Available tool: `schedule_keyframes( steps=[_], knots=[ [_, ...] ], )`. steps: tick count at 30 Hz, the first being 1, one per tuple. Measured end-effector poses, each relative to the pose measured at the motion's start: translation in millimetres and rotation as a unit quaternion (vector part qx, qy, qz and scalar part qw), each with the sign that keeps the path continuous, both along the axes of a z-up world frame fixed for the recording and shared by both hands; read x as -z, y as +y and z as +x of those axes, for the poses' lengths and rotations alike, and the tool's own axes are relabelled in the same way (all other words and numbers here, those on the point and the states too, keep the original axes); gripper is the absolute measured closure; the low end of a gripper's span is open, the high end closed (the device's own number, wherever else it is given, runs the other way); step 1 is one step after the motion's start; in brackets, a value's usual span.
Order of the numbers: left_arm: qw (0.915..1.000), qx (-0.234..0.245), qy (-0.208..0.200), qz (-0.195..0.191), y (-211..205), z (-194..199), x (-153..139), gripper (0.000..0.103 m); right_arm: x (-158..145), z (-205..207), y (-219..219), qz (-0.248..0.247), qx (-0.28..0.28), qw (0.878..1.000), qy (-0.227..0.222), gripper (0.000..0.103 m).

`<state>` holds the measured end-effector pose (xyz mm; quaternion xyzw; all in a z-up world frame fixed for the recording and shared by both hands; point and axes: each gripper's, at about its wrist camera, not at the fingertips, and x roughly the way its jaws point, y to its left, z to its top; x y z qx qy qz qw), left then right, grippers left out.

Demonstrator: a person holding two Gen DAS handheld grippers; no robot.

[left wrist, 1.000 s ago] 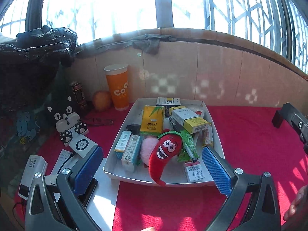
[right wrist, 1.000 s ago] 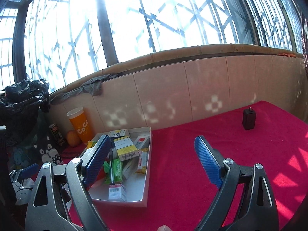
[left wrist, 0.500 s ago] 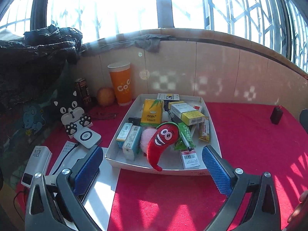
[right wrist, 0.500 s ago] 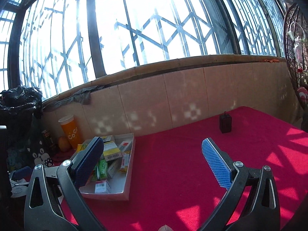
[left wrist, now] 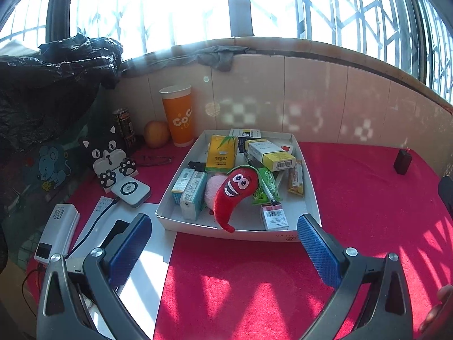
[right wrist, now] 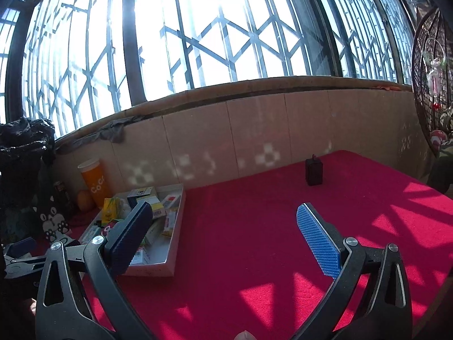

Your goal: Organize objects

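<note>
Sitting on the red cloth (left wrist: 354,204) near the tiled wall, your white tray (left wrist: 311,195) is crowded: a red chili plush (left wrist: 233,192) with a smiling face lies slanted across its middle, its tail hanging over the front rim. Beside the plush are a pink fuzzy ball (left wrist: 212,189), 2 pale blue boxes (left wrist: 188,188), a yellow carton (left wrist: 221,154), a white-and-yellow box (left wrist: 271,154), a green packet (left wrist: 266,184) and a small barcode box (left wrist: 274,216).

Your left gripper (left wrist: 223,252) hovers just in front of the tray, its blue pads spread wide and holding nothing. Your right gripper (right wrist: 223,240) is likewise spread and empty, over bare cloth to the right of the tray, which shows behind its left finger.

Left of the tray you have an orange cup (left wrist: 178,119), an orange fruit (left wrist: 156,133), a dark can (left wrist: 123,124), a cat-shaped stand (left wrist: 109,157), a round-marked white charger (left wrist: 130,190) and a white power bank (left wrist: 56,233). A small black adapter (right wrist: 313,171) stands well apart, on the far right of the cloth.
</note>
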<state>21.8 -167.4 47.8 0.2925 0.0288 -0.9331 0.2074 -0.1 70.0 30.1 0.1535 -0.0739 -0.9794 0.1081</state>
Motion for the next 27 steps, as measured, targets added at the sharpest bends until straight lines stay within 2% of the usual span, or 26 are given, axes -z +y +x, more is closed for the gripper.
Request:
schedule_keyframes(
  steps=[8, 27],
  knots=[
    [0.9999, 0.005, 0.002, 0.015, 4.2, 7.2, -3.1, 0.000, 0.8, 7.0, 11.5, -0.002, 0.012, 1.000, -0.012, 0.000],
    [0.9998, 0.008, -0.009, 0.016, 10.7, 11.8, 1.6, 0.000, 7.2, 10.8, 15.9, 0.001, 0.005, 0.999, -0.034, 0.000]
  ],
)
